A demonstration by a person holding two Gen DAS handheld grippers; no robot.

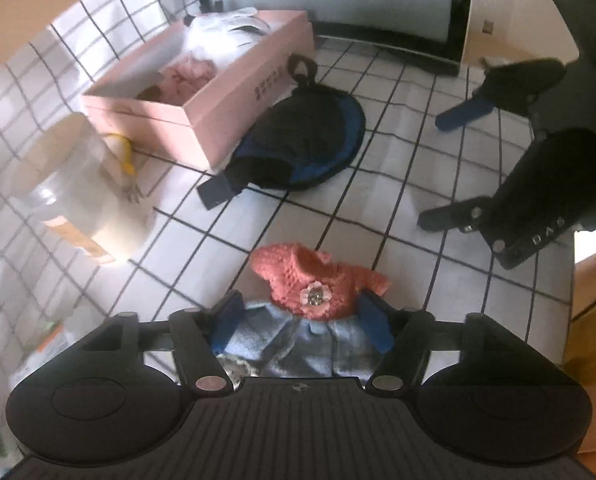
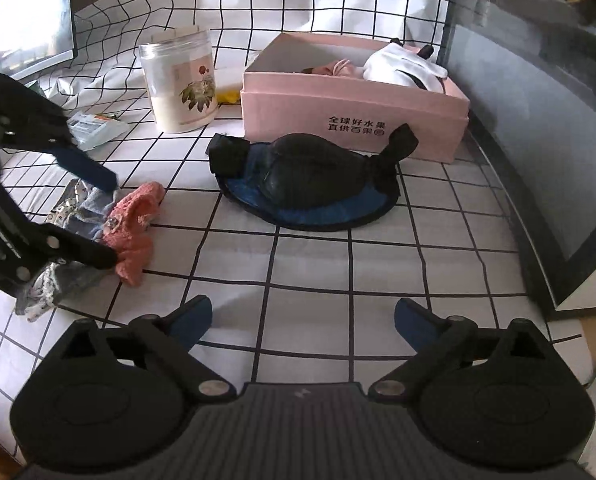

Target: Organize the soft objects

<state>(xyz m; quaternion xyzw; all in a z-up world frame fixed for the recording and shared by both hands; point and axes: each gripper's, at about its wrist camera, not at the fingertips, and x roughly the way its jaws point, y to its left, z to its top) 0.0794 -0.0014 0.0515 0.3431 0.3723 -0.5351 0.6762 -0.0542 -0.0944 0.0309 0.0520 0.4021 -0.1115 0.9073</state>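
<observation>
Right wrist view: white grid-patterned tablecloth (image 2: 318, 264) beside dark glass cabinet (image 2: 538, 120).

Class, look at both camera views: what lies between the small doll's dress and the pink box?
The black and blue oven mitt lies between the doll's dress and the pink box, flat on the checked cloth; both views show it.
</observation>
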